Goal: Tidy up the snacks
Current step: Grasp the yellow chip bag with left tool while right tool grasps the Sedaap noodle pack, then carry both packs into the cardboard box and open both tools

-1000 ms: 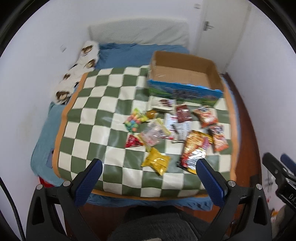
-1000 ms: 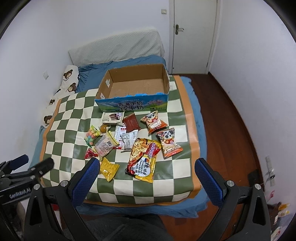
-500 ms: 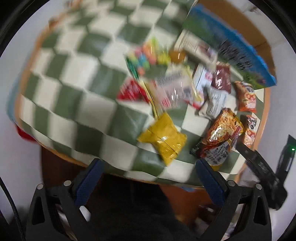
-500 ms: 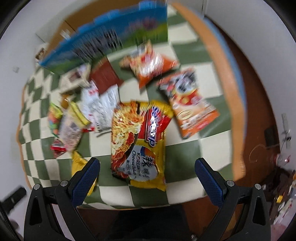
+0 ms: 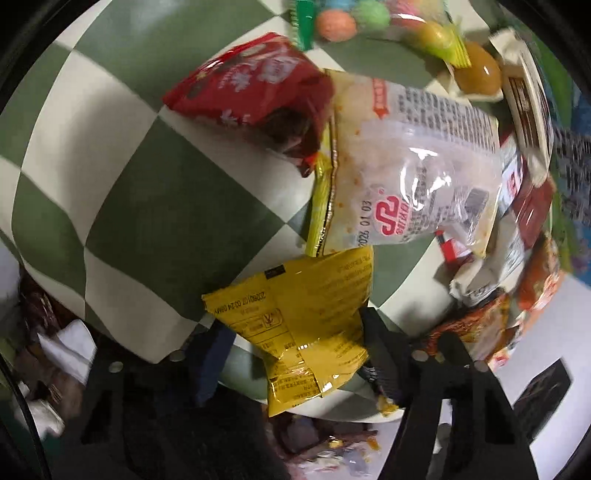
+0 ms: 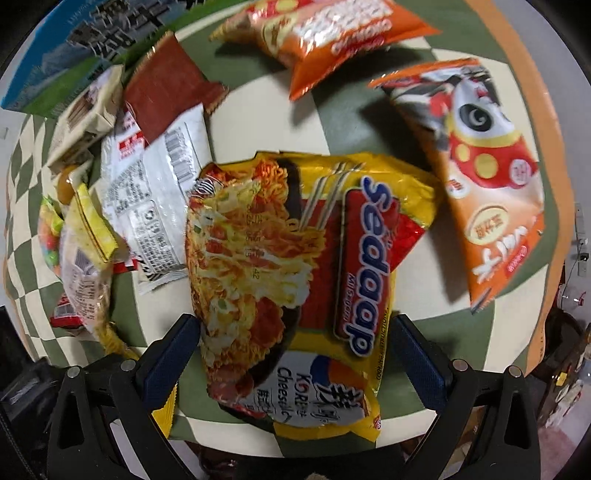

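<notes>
**Both claws low over the snack pile**

My left claw (image 5: 295, 354) sits with its fingers on either side of the yellow packet (image 5: 299, 325). The packet covers the gap, so I cannot tell whether the pads touch it or merely flank it. Just beyond lies a clear bag (image 5: 410, 166) with red print, overlapping a red pouch (image 5: 255, 96). A bag of coloured candy balls (image 5: 369, 18) is cut off at the top edge. Everything to the right is smeared by blur, and I cannot name those wrappers.

My right claw (image 6: 295, 354) is spread wide, its blue pads at either side of the lower part of the Sedaap noodle pack (image 6: 306, 280); contact is unclear. The pack lies flat on the checked blanket (image 6: 424, 302). Two orange chip bags (image 6: 480, 173) lie beyond and to the right. A dark red sachet (image 6: 166, 88) rests on white wrappers (image 6: 151, 192), in front of the cardboard box (image 6: 74, 48), only whose printed front wall shows.
</notes>
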The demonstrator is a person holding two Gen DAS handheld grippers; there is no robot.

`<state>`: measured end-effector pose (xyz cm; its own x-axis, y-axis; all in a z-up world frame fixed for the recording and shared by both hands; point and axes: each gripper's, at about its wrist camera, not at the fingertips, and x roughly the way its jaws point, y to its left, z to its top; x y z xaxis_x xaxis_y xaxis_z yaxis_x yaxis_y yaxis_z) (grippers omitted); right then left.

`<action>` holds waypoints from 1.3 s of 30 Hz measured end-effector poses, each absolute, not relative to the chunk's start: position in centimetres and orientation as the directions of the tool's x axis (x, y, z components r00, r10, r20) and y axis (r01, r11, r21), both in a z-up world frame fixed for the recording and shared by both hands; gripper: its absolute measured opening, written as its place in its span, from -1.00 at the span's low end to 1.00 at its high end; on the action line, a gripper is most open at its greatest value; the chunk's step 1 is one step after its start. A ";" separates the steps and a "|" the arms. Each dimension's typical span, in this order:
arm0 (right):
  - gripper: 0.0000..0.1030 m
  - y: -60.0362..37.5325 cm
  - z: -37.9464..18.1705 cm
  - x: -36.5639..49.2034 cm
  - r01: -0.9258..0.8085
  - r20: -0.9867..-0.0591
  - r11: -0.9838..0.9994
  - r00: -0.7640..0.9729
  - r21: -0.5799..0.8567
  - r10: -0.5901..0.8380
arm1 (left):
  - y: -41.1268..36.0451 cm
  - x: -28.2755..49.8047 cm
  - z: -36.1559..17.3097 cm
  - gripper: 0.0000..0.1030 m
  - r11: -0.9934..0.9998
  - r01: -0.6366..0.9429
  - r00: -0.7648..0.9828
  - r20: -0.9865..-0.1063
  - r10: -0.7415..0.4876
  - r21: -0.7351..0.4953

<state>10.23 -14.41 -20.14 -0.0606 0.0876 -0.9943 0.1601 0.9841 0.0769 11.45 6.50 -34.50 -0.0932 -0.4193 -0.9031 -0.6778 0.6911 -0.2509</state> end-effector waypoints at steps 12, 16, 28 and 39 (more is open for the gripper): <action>0.74 -13.8 -21.3 8.3 -0.136 -0.992 0.987 -0.103 0.083 0.070 | -1.2 11.3 -28.2 0.19 0.999 0.004 -0.013 -0.999 0.046 0.046; 0.78 -13.4 -22.0 7.3 -0.188 -0.995 0.980 -0.095 0.061 0.044 | -1.7 11.3 -27.6 0.19 1.000 -0.016 -0.027 -0.999 0.020 0.020; 0.75 -18.2 -23.0 7.3 0.078 -0.994 0.994 -0.081 0.070 0.076 | 2.0 7.6 -25.5 -0.04 0.952 -0.237 0.000 -0.980 -0.201 -0.195; 0.82 -19.4 -25.7 6.9 0.063 -0.993 0.996 -0.098 0.061 0.067 | -0.6 7.0 -21.7 -0.07 0.991 -0.007 0.023 -0.990 -0.136 -0.136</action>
